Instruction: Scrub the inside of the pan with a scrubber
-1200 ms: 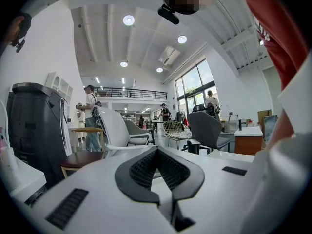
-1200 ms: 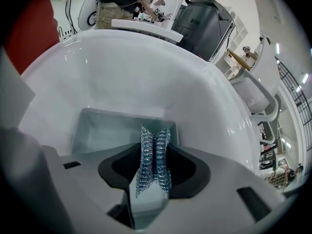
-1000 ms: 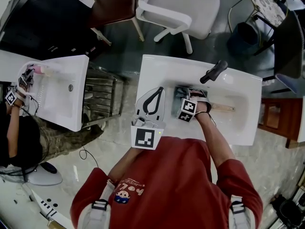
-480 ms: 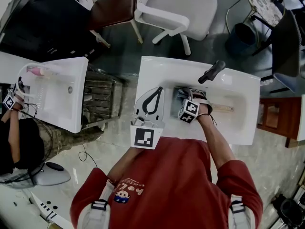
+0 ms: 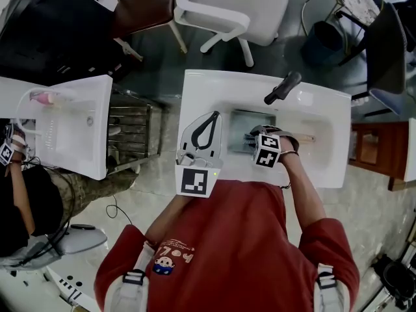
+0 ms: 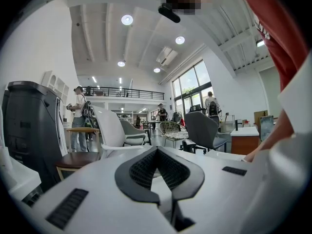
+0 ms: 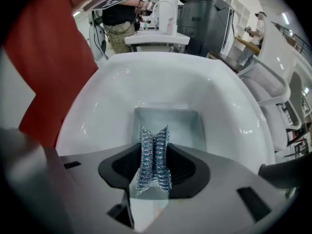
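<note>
A grey rectangular pan point(image 5: 247, 123) lies in the white sink point(image 5: 325, 168), its wooden handle point(image 5: 306, 138) pointing right. In the right gripper view the pan point(image 7: 175, 123) sits just beyond the jaws. My right gripper point(image 5: 251, 137) is over the pan's near right part, shut on a steel-wool scrubber point(image 7: 154, 160) that stands pinched between the black pads. My left gripper point(image 5: 216, 119) rests on the sink's left rim, beside the pan. Its jaws point(image 6: 157, 151) meet at the tips with nothing between them.
A black faucet point(image 5: 281, 87) stands on the sink's far rim. To the left are a wire rack point(image 5: 133, 132) and a second white sink point(image 5: 71, 129), where another person works. A white chair point(image 5: 234, 5) and a brown stool point(image 5: 140, 12) stand beyond.
My right gripper has slid to the right across the pan with the scrubber, uncovering more of the pan's left part. The left gripper has stayed on the rim.
</note>
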